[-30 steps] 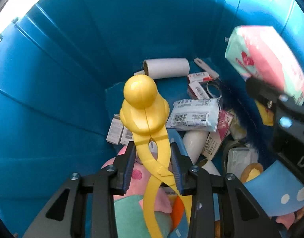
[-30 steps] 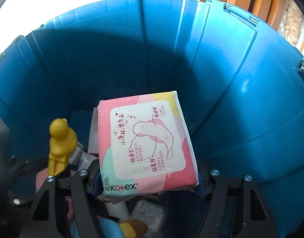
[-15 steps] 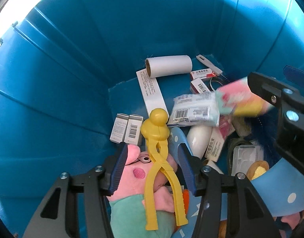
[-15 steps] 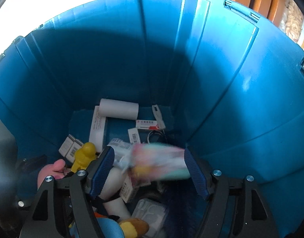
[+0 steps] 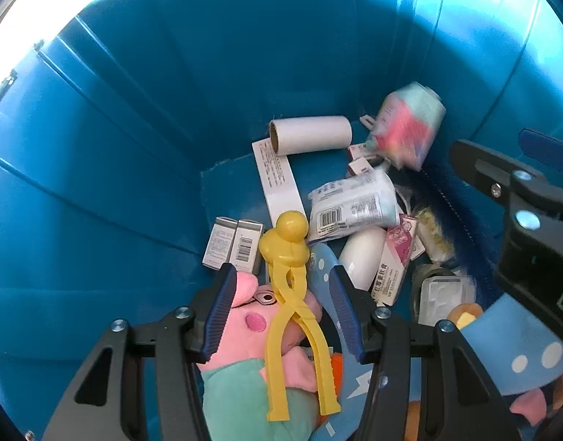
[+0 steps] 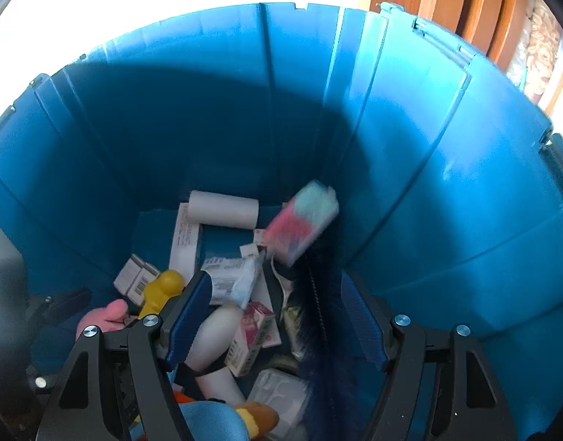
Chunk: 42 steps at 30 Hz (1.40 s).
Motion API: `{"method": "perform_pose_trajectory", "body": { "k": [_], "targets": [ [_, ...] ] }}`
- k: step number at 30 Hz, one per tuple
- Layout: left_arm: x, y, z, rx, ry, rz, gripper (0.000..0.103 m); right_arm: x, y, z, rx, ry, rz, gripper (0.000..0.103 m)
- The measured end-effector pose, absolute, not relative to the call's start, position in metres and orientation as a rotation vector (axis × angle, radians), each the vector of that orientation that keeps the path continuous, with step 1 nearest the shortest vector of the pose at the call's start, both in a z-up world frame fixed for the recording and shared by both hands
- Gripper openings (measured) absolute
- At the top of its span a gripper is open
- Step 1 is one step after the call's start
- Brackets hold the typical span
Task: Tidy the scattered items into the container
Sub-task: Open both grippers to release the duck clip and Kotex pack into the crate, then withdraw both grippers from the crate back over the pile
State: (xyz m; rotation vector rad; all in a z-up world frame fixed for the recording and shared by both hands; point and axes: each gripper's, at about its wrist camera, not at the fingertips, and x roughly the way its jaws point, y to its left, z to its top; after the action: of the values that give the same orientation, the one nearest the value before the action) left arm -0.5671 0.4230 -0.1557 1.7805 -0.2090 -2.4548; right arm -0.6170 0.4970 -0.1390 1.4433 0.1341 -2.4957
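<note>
Pink-and-green pack (image 6: 299,220), blurred, sits against the far wall inside the blue bin (image 6: 446,191), above the cardboard tube (image 5: 310,136) and boxes. We find the yellow duck tongs (image 5: 288,283) lying on the pink plush (image 5: 244,327), between the left gripper's (image 5: 279,312) parted jaws, which have just been opening. We note the right gripper (image 6: 277,319) open and empty.

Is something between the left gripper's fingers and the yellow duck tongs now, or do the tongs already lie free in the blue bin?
Nothing does. The left gripper is open; the yellow duck tongs lie on the pink plush pig inside the blue bin.
</note>
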Motion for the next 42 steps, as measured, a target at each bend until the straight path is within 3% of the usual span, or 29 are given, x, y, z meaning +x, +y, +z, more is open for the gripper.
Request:
{"method": "perform_pose_trajectory", "body": {
  "k": [12,20,23,26,33,42],
  "targets": [
    [-0.538,0.4,-0.07,1.604,-0.013,-2.607,0.052,-0.588,0.5,-0.05,1.295,0.191,-2.637,0.073],
    [-0.464,0.345,0.04,1.325,0.059,-2.811,0.052,-0.519,0.453,0.041,1.116,0.2,-2.73,0.073],
    [-0.423,0.307,0.071,1.221,0.072,-2.85,0.069,-0.484,0.422,0.076,1.049,0.188,-2.76,0.074],
    [-0.383,0.263,0.089,1.124,0.068,-2.864,0.069,-0.446,0.385,0.102,0.998,0.182,-2.772,0.077],
    [-0.299,0.145,0.082,1.079,0.084,-2.786,0.069,-0.368,0.29,0.116,0.953,0.155,-2.716,0.078],
    [-0.236,0.013,0.024,1.127,0.094,-2.609,0.069,-0.321,0.178,0.065,1.033,0.141,-2.554,0.078]
  ]
}}
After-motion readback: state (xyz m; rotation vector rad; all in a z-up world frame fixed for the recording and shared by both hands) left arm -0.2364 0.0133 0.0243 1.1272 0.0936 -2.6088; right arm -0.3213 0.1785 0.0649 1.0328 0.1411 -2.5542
